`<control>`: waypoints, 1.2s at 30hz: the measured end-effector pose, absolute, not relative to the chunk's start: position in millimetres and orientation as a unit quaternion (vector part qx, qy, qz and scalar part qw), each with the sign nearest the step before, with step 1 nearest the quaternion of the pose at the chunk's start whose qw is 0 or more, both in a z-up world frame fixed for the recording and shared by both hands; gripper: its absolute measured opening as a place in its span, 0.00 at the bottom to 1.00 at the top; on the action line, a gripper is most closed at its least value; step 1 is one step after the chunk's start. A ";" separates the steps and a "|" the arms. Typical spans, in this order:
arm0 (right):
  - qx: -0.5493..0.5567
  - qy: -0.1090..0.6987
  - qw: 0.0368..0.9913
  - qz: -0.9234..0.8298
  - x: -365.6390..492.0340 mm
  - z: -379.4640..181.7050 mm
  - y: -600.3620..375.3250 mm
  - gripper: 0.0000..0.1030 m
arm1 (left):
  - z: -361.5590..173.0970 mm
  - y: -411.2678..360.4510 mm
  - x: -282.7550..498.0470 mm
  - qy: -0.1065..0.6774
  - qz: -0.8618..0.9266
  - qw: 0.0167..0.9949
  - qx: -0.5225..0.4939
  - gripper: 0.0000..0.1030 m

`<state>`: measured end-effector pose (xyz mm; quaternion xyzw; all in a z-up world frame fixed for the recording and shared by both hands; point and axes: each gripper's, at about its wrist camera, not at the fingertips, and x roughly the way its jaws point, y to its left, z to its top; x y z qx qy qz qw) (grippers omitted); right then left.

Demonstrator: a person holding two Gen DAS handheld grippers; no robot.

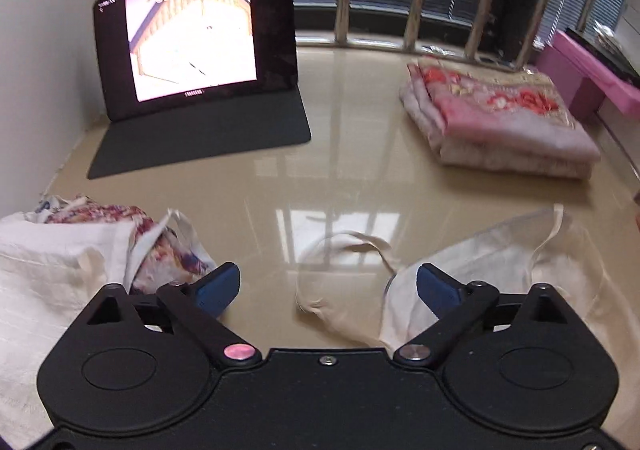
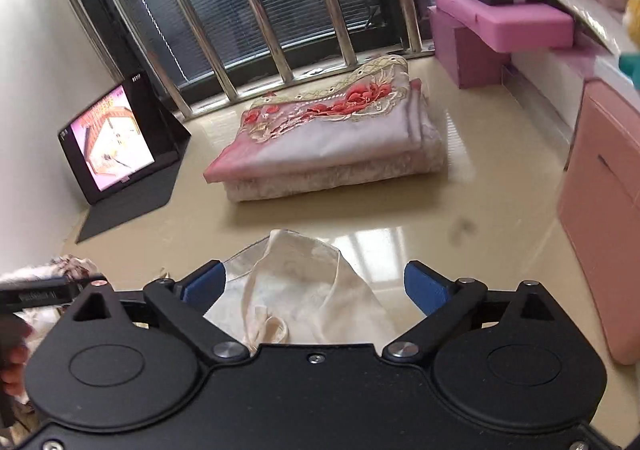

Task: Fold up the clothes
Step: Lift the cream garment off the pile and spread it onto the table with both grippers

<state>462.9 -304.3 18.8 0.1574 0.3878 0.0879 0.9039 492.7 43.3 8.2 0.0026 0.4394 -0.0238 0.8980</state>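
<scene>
Glossy beige stone surface [image 1: 340,177] carries everything, with barred windows behind. Nearest, the left gripper [image 1: 328,290] hangs above it with its blue-padded jaws spread wide, gripping nothing; a thin cream garment with straps [image 1: 500,262] lies crumpled on the surface under its right finger [image 1: 434,290], whether touching I cannot tell. Left of that garment sits a heap of white and floral cloth [image 1: 80,250]. The right gripper [image 2: 314,286] is likewise wide open and released, the cream garment [image 2: 304,290] lying loose between its fingers. Beyond the garment rests a folded pink floral blanket [image 2: 332,145], and far left of it a propped black tablet [image 1: 196,37] glows.
</scene>
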 end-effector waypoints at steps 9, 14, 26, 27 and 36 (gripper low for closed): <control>0.027 0.370 0.912 0.176 378.1 23.6 -283.9 0.95 | 25.2 31.1 376.9 0.371 -0.095 0.918 0.105 0.93; -0.047 0.353 0.916 0.185 297.1 20.6 -282.4 0.95 | 18.3 24.4 273.5 0.328 -0.151 0.920 0.149 0.96; -0.131 0.297 0.939 0.114 132.4 15.0 -304.1 0.95 | -6.8 -26.1 109.5 0.249 -0.266 0.908 0.208 0.99; -0.127 0.283 0.945 0.102 122.1 19.7 -307.7 0.95 | -11.6 -33.0 102.2 0.245 -0.276 0.904 0.215 0.99; -0.112 0.259 0.956 0.086 84.1 21.2 -317.6 0.96 | -77.6 -88.4 64.6 0.174 -0.232 0.870 0.400 0.90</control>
